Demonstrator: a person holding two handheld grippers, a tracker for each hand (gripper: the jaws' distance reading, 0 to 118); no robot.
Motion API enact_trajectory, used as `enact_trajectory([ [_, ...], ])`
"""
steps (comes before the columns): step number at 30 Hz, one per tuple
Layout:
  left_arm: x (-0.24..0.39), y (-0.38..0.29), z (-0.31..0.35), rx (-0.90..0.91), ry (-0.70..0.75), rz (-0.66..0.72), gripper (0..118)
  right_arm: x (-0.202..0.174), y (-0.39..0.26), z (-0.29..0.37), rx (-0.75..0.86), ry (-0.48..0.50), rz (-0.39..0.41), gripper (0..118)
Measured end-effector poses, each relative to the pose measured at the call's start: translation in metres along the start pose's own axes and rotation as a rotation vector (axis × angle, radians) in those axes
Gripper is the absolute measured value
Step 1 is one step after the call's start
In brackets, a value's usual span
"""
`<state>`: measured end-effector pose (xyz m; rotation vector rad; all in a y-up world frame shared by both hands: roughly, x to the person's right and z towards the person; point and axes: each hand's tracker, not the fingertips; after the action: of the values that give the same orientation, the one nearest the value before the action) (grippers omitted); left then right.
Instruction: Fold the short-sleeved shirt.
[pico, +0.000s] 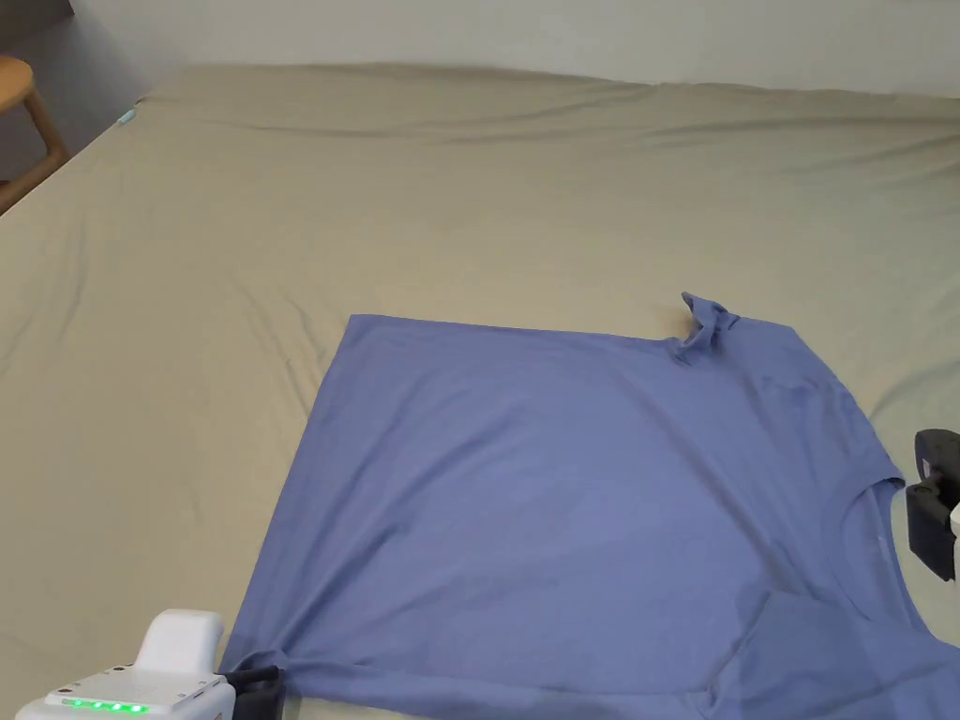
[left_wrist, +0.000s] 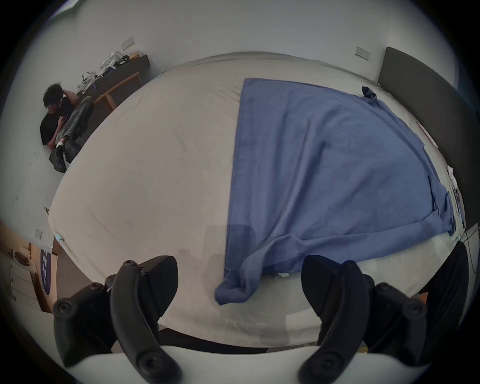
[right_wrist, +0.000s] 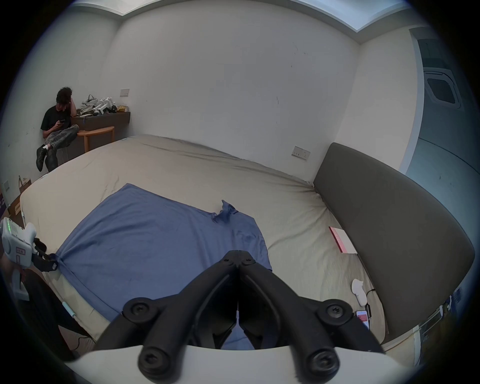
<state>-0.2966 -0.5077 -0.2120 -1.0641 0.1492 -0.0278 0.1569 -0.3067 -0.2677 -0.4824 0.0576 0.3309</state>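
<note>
A blue short-sleeved shirt (pico: 581, 506) lies spread flat on the beige bed (pico: 450, 187), collar (pico: 872, 525) to the right and hem to the left. Its far sleeve (pico: 705, 323) is crumpled upward. The near hem corner (left_wrist: 233, 288) is bunched on the sheet, lying between the wide-apart jaws of my left gripper (left_wrist: 239, 267), which is open. This gripper's white body sits at the bed's near left edge (pico: 253, 689) and appears beside that corner (right_wrist: 48, 261). My right gripper (right_wrist: 237, 256) is shut with nothing visibly between its tips, hovering by the collar side (pico: 933, 516).
A dark padded headboard (right_wrist: 389, 233) borders the bed on the right. Along it lie a pink flat box (right_wrist: 340, 239), a white device (right_wrist: 359, 291) and a phone (right_wrist: 362, 318). A person sits by the far wall (right_wrist: 57, 130). A wooden stool (pico: 23, 112) stands at the far left.
</note>
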Motion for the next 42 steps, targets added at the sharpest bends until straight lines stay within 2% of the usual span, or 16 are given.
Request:
enact_trajectory([
  [1,0.003,-0.001,-0.002,-0.001,0.009,-0.011,29,0.000,0.000,0.000,-0.005,0.000,-0.003,2],
  [2,0.004,-0.002,-0.004,0.002,0.004,-0.014,8,0.000,-0.001,0.000,-0.009,-0.001,-0.005,2],
  [3,0.004,-0.002,-0.006,0.002,-0.022,-0.005,4,0.001,-0.001,0.000,-0.013,-0.002,-0.006,2],
  [9,0.001,0.010,0.005,0.067,-0.065,0.114,3,0.009,-0.014,-0.006,-0.056,-0.015,-0.020,2],
  [13,-0.001,0.016,0.017,0.097,-0.049,0.081,3,0.026,-0.047,-0.014,-0.197,0.020,-0.053,2],
  [14,0.000,0.017,0.021,0.105,-0.047,0.077,3,0.032,-0.059,-0.017,-0.251,0.042,-0.079,9],
  [15,0.000,0.018,0.025,0.110,-0.045,0.074,3,0.038,-0.075,-0.022,-0.317,0.059,-0.117,30],
  [16,0.000,0.019,0.027,0.111,-0.044,0.073,3,0.043,-0.091,-0.026,-0.378,0.071,-0.150,75],
  [17,0.000,0.019,0.030,0.111,-0.042,0.073,3,0.048,-0.112,-0.031,-0.481,0.060,-0.163,98],
  [18,0.000,0.018,0.032,0.109,-0.041,0.079,3,0.051,-0.131,-0.034,-0.560,0.084,-0.174,102],
  [24,0.005,0.017,0.039,0.087,-0.031,0.088,3,0.048,-0.211,-0.042,-0.716,0.078,-0.107,102],
  [30,0.013,0.019,0.042,0.074,-0.008,0.082,3,0.043,-0.211,-0.055,-0.693,0.132,-0.144,95],
  [35,0.017,0.022,0.042,0.068,0.001,0.078,3,0.034,-0.210,-0.074,-0.688,0.165,-0.103,43],
  [39,0.019,0.024,0.039,0.060,0.002,0.081,3,0.032,-0.211,-0.086,-0.710,0.226,-0.100,27],
  [40,0.019,0.025,0.038,0.058,0.003,0.078,3,0.036,-0.206,-0.084,-0.692,0.236,-0.089,9],
  [42,0.020,0.026,0.038,0.063,0.010,0.075,3,0.041,-0.199,-0.084,-0.672,0.254,-0.119,9],
])
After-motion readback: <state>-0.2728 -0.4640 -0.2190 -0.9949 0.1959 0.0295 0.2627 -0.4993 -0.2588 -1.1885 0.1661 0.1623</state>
